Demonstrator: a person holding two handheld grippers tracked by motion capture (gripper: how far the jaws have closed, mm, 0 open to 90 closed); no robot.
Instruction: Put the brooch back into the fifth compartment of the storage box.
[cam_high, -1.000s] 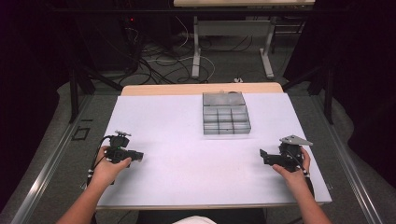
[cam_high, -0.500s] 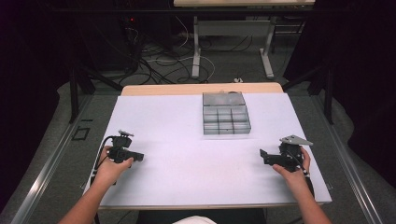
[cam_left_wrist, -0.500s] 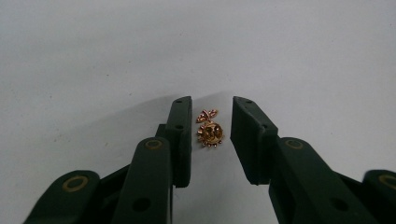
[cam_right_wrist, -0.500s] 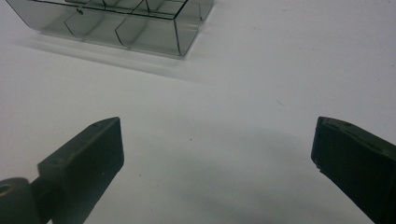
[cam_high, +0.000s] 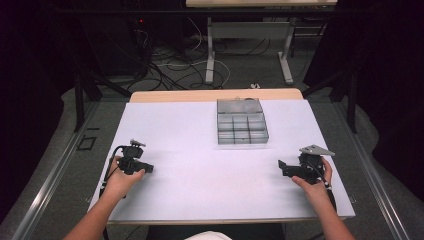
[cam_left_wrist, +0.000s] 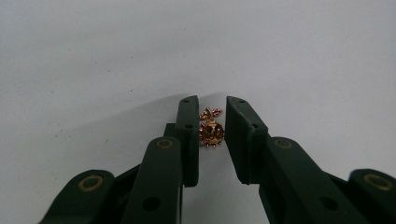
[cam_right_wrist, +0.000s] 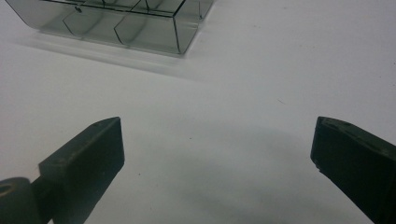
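Gold, red-stoned brooch (cam_left_wrist: 211, 130) between narrowed left gripper (cam_left_wrist: 211, 140), touching one jaw; right gripper (cam_right_wrist: 217, 154) wide, near box (cam_right_wrist: 140, 18).

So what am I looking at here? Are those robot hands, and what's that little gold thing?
No robot here: a person sits at a table covered in white and holds a hand-operated gripper in each hand. The high view looks down from above: the left gripper is at the left, the right gripper at the right. The other two pictures come from small cameras riding on the grippers, looking along their black jaws. Near the table's far edge stands a clear compartment box; the right gripper view shows a corner of it. The left gripper's jaws stand narrowly apart around a small gold and red trinket, perhaps a brooch or charm; whether they touch it is unclear. The right gripper's jaws are wide open, holding nothing.
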